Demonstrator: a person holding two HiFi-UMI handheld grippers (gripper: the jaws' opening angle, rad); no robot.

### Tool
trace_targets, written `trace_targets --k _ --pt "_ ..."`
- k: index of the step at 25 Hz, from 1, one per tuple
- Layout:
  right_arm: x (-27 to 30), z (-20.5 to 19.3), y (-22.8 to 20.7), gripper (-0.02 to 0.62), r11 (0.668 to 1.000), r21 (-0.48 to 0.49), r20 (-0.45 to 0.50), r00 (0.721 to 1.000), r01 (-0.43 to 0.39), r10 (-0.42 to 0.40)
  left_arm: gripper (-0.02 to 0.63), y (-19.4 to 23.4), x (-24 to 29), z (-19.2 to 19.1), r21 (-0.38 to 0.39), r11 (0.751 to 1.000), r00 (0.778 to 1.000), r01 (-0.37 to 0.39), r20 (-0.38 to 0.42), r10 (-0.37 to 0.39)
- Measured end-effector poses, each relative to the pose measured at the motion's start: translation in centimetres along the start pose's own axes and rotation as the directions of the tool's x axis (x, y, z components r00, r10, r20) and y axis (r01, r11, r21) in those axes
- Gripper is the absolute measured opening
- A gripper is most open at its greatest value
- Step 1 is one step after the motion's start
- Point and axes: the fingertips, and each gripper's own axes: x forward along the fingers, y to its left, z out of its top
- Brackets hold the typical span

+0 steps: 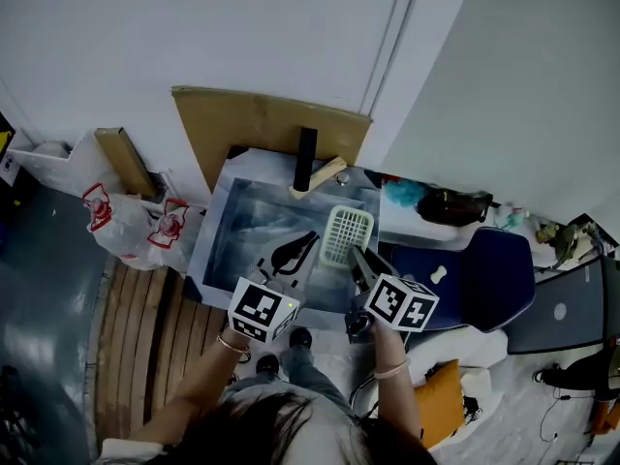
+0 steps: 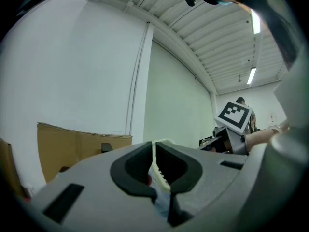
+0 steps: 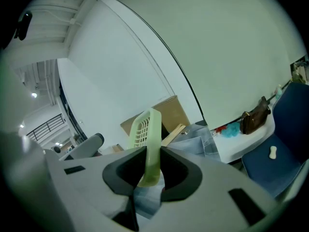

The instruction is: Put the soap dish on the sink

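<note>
The soap dish [image 1: 347, 234] is pale green with a grid of holes. It hangs in the air over the right part of the sink [image 1: 218, 223], not yet set down on it.

The right gripper [image 1: 360, 260] has its jaws clamped on the near end of the soap dish. In the right gripper view the rim of the dish [image 3: 146, 129] stands between the two dark pads of that gripper [image 3: 153, 169] and pokes out ahead of them. So the dish lies straight in front of the jaws. Its long side runs away from the person, toward the back of the sink.

The left gripper [image 1: 306, 242] comes in from the left, with its tips at the left edge of the dish. In the left gripper view its jaws [image 2: 154, 163] are nearly together on a thin pale strip [image 2: 159, 172]. That strip is probably the edge of the same dish, but the view there is tight, so I am not fully sure.

Both hands are close to the dish, and the right one has the clearest hold. The sink sits below and ahead of the dish. I think the next move is to lower the dish onto a flat part of the sink, and the far end would touch first.
</note>
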Motion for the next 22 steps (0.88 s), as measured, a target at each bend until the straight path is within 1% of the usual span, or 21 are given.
trace_targets --k 5,15,22 --pt "1.7 1.0 -2.2 0.097 1.000 -0.012 -0.033 0.999 -0.005 0.005 0.029 0.3 2.7 -0.5 -0.003 1.000 1.000 -0.010 -0.008 0.010" --pt "5.4 2.4 -6.5 0.097 1.000 -0.007 -0.091 0.996 -0.007 0.006 0.029 1.8 6.8 -1.5 -0.023 0.999 0.999 -0.040 -0.020 0.039" --pt "8.1 2.8 -9.6 0.097 1.000 0.007 -0.127 0.992 0.007 -0.006 0.029 2.2 9.6 -2.8 -0.030 0.999 0.999 -0.029 -0.038 0.028"
